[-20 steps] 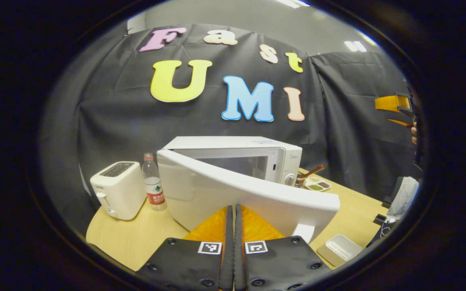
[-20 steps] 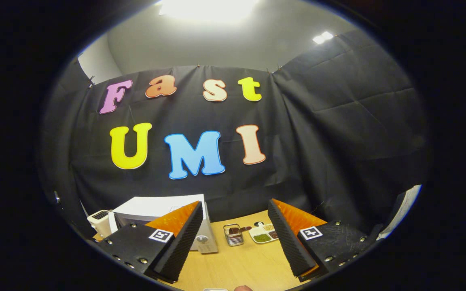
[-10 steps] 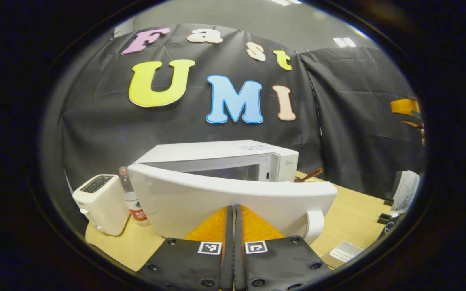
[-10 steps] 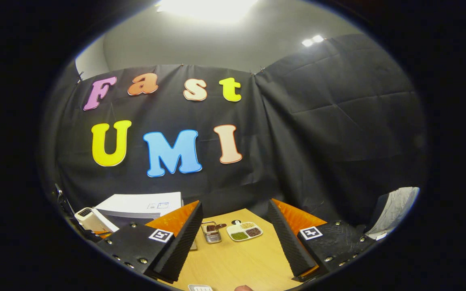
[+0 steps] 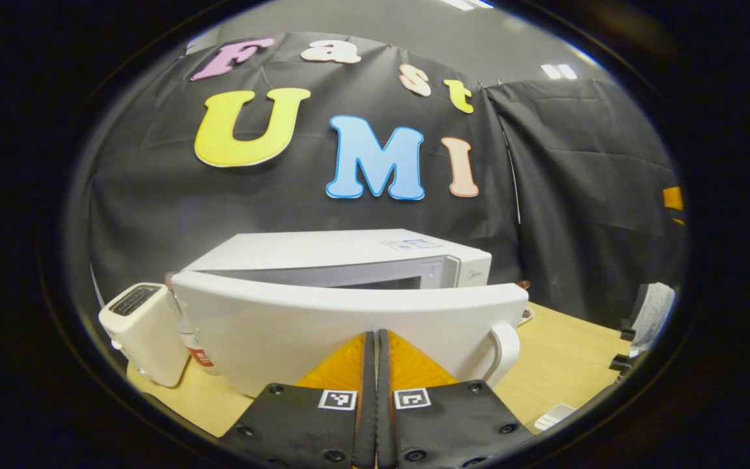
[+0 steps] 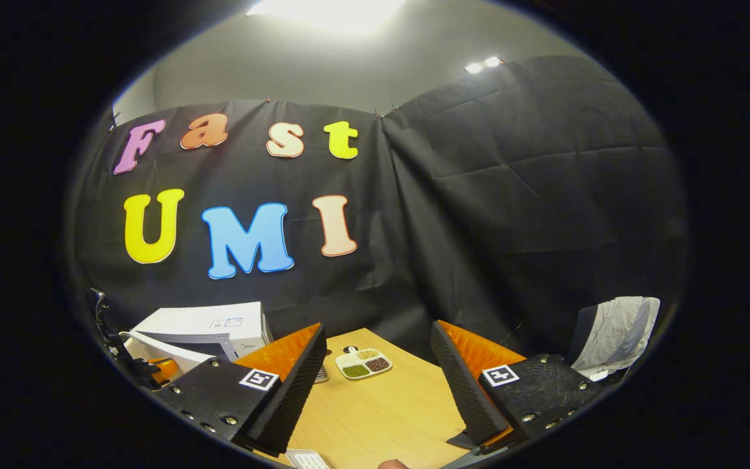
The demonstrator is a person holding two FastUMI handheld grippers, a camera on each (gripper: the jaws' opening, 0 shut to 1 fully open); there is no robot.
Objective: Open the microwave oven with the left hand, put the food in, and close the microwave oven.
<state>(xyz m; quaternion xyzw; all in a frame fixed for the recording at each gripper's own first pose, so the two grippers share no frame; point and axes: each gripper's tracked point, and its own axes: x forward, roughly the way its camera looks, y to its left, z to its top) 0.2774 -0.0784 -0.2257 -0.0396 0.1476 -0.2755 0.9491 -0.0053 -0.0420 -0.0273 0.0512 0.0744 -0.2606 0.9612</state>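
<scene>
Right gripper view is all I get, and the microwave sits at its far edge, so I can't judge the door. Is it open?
Observer: Yes, partly. In the left gripper view the microwave door is swung out from the microwave, and a strip of the cavity shows above its top edge.
Operator: Where is the left gripper?
Observer: The left gripper is shut, with its tips right at the door's outer face. I cannot tell whether they press on it.
Operator: Anything near the hinge side?
Observer: A toaster and a bottle stand there on the table.
</scene>
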